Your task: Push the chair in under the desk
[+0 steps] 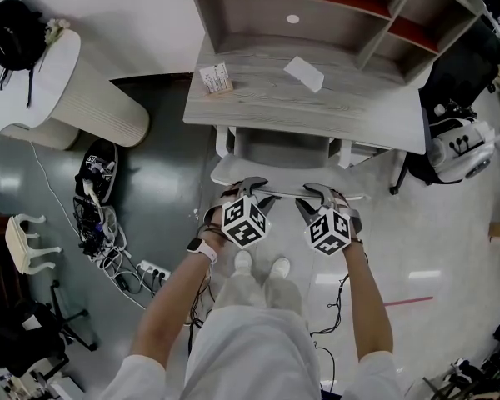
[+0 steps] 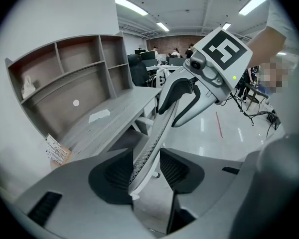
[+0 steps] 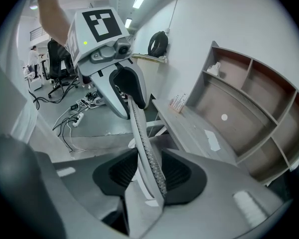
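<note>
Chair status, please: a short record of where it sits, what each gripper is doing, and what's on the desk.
chair: partly under the front edge of the desk
left gripper: closed on the top edge of the backrest, left part
right gripper: closed on the same edge, right part
desk top: sheet of paper; card stack near the left end
floor, left of chair: power strip and cables
</note>
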Demonstrator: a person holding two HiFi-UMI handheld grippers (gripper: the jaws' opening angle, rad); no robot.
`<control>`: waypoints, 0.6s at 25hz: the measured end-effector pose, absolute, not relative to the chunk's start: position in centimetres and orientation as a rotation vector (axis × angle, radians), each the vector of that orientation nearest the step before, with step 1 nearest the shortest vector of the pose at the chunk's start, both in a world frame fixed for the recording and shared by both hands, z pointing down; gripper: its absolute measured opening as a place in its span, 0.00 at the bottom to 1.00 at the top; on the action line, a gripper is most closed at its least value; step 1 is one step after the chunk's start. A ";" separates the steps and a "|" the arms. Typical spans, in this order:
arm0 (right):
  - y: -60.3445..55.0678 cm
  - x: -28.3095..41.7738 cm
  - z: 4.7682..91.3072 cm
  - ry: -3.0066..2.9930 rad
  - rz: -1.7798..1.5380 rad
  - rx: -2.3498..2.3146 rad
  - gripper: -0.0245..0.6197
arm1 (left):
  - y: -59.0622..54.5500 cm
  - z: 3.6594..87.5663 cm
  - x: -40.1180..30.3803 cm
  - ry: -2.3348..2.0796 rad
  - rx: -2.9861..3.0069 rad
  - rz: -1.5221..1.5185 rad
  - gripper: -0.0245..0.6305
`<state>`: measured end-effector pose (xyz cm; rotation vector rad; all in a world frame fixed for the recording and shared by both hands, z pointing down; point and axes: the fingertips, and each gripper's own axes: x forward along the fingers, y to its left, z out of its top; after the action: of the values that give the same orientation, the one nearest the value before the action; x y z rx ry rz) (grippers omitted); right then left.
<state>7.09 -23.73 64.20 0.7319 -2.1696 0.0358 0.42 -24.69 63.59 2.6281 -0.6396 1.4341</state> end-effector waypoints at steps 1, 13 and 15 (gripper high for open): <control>-24.1 7.1 64.2 -2.170 0.035 0.733 0.29 | -25.0 63.6 0.4 -0.639 2.629 1.434 0.30; -28.4 7.2 64.1 -2.164 0.034 0.743 0.29 | -29.5 63.5 0.6 -0.640 2.635 1.429 0.30; -29.1 7.3 64.2 -2.163 0.035 0.742 0.29 | -30.2 63.5 0.6 -0.641 2.637 1.429 0.30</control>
<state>7.30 -29.07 64.16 0.7418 -2.1630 0.0351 0.64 -30.15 63.52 2.6373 -0.6410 1.4285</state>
